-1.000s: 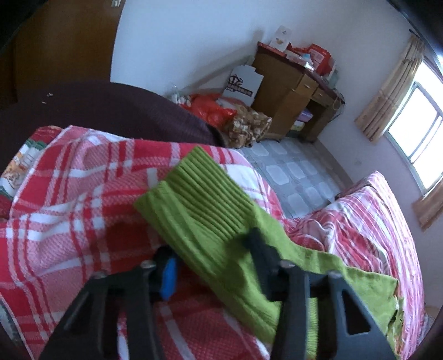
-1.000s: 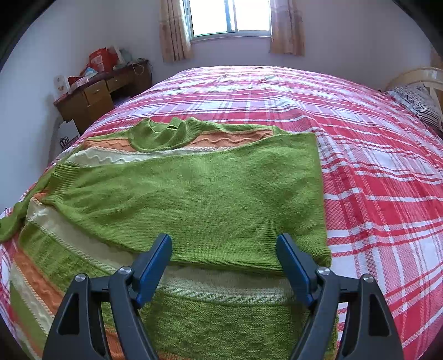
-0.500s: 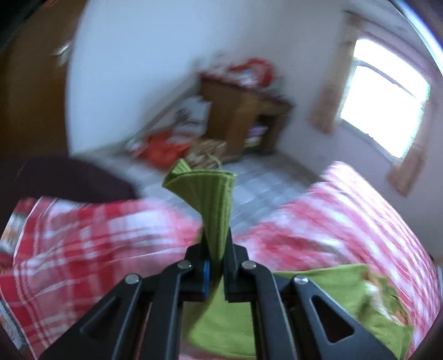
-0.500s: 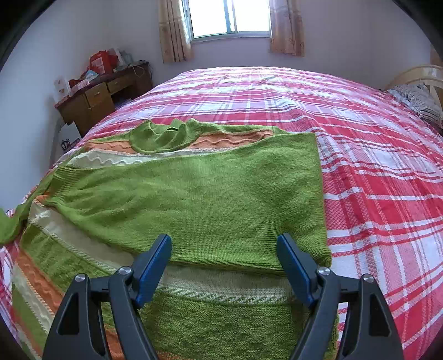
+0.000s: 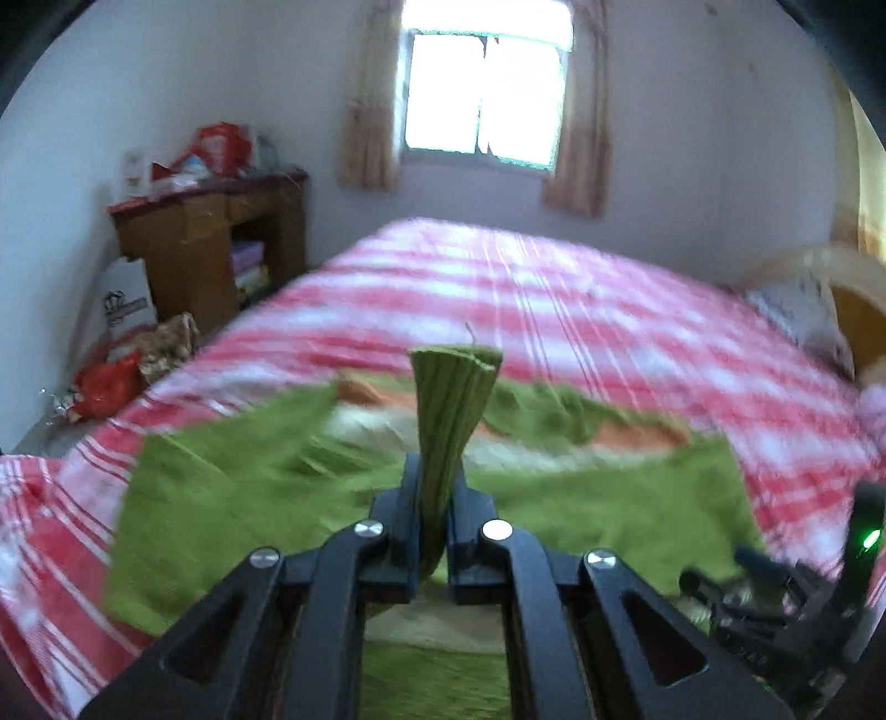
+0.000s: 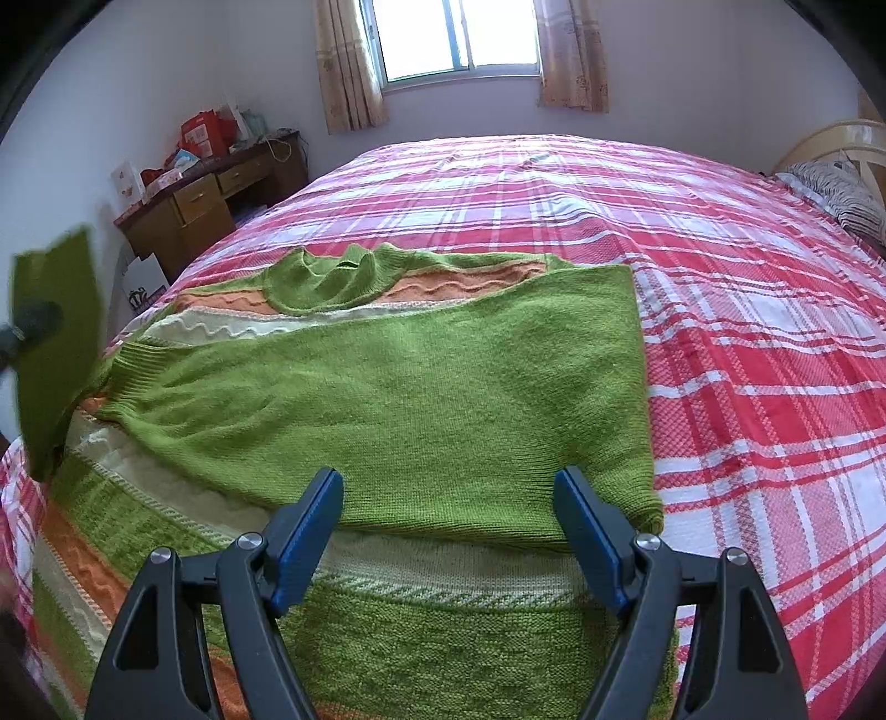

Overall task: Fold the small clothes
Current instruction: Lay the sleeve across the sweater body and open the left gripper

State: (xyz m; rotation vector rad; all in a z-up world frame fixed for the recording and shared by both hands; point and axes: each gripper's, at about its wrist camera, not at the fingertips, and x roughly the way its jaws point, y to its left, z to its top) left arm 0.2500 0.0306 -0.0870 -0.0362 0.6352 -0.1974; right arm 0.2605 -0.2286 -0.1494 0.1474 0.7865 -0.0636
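Left gripper [image 5: 434, 515] is clamped on the cuff [image 5: 451, 410] of the sweater [image 6: 387, 399] spread on the bed [image 6: 720, 277]. Right gripper [image 6: 448, 531] hovers wide open, empty, over the hem (doing nothing). Looks like the second-sleeve fold; next, lay it flat across the body.

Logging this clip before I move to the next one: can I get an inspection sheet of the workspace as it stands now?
Surface: bed with a red and white plaid cover, sweater spread on it.
Job's things: green striped sweater lying flat, one sleeve folded across the body; the other sleeve's ribbed cuff lifted off the bed.
Clutter: nothing seen on the bed besides a pillow at the far right.
Grippers: left gripper shut on the cuff; right gripper open, low over the sweater, holding nothing.
Cables: nothing seen.
Surroundings: wooden desk with boxes on top, curtained window, bags on the floor.
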